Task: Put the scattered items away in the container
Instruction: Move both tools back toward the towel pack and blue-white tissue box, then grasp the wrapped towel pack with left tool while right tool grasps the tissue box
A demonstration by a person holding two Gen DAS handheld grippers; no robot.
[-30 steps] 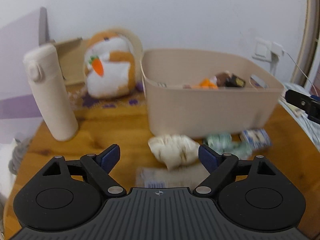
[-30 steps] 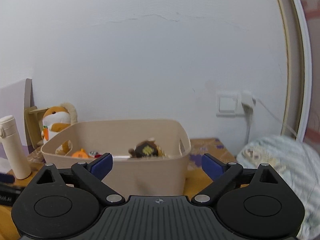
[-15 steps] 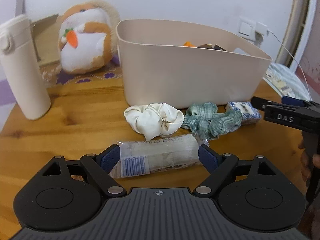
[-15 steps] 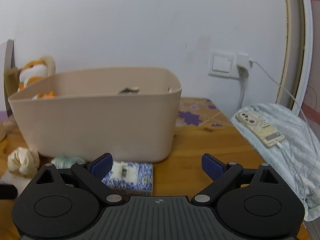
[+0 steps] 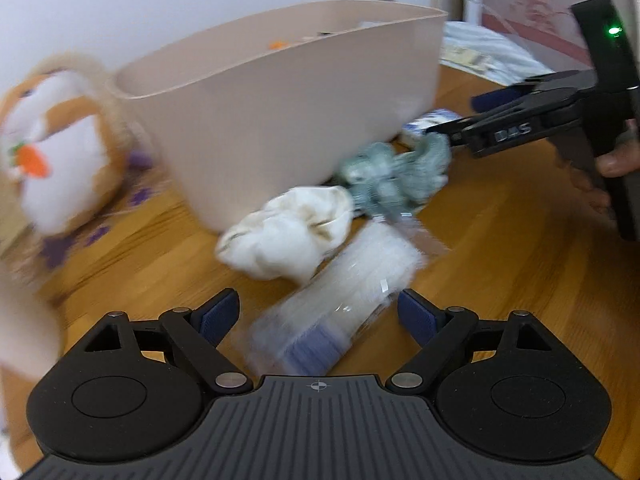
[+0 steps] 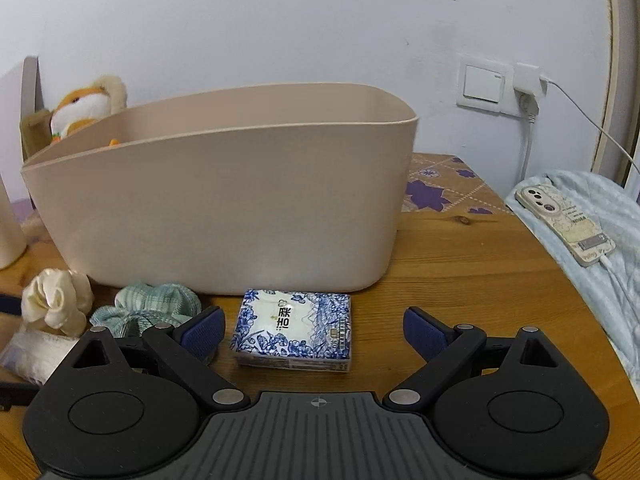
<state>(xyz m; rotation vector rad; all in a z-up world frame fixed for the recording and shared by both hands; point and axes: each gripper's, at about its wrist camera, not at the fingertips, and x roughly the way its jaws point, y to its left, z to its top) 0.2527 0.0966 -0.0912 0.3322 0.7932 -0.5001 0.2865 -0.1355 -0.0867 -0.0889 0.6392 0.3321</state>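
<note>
A beige plastic bin stands on the wooden table; it also shows in the left wrist view. In front of it lie a blue-and-white tissue pack, a green checked scrunchie, a cream scrunchie and a clear wrapped packet. My right gripper is open with the tissue pack between its fingers. My left gripper is open, low over the near end of the wrapped packet. The cream scrunchie and green scrunchie lie just beyond it. The right gripper shows from the side in the left wrist view.
A plush hamster sits left of the bin. A cream bottle stands at the far left. A phone on a charging cable lies on a light blue cloth at the right table edge. A wall socket is behind.
Both grippers have dropped lower and moved forward. The left has swung right over the packet, with motion blur. The tissue pack now lies between the right fingers. Both stay open.
</note>
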